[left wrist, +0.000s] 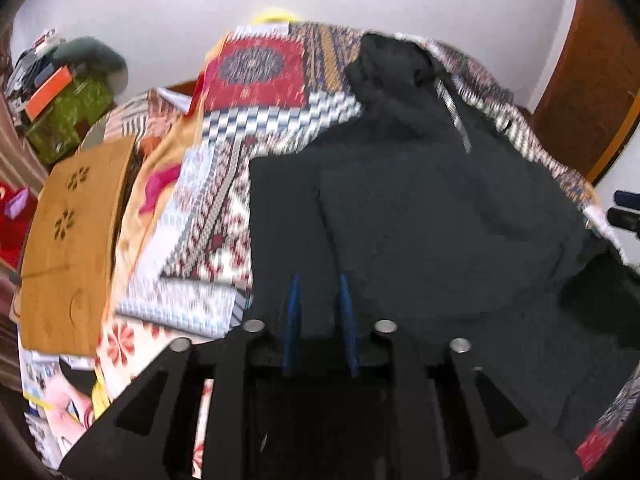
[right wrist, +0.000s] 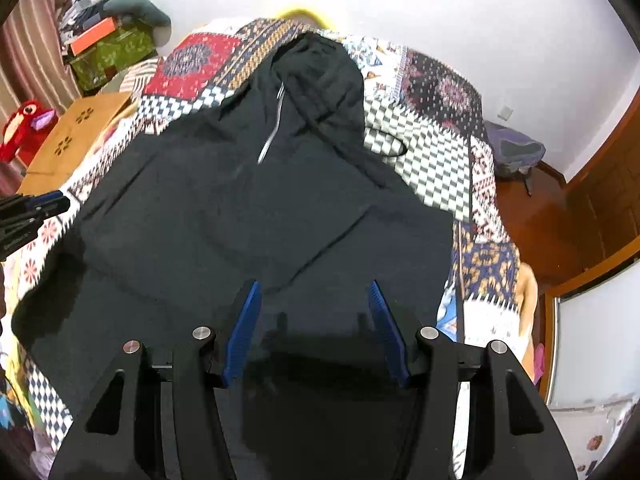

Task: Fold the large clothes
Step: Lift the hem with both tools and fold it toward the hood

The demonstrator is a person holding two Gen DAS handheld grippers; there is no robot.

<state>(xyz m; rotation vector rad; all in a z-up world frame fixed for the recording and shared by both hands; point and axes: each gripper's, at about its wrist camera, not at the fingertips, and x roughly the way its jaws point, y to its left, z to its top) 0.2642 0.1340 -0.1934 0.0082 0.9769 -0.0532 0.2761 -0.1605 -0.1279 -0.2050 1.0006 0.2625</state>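
- Left edge of the right wrist view: a red plush toy (right wrist: 25, 126) beside a wooden board (right wrist: 76, 140) with flower cut-outs.
- Left tool (left wrist: 320, 304): its blue pads stand a narrow way apart, released, nothing between them, over the near left part of the black hooded jacket (left wrist: 420, 208).
- The jacket lies spread front-up on the patchwork bedspread (right wrist: 436, 152), hood toward the wall, zipper (right wrist: 272, 128) part open at the neck.
- Right tool (right wrist: 314, 312): pads wider apart, released, hovering above the jacket's lower hem, gripping nothing.
- Far right: wooden floor (right wrist: 532, 216).
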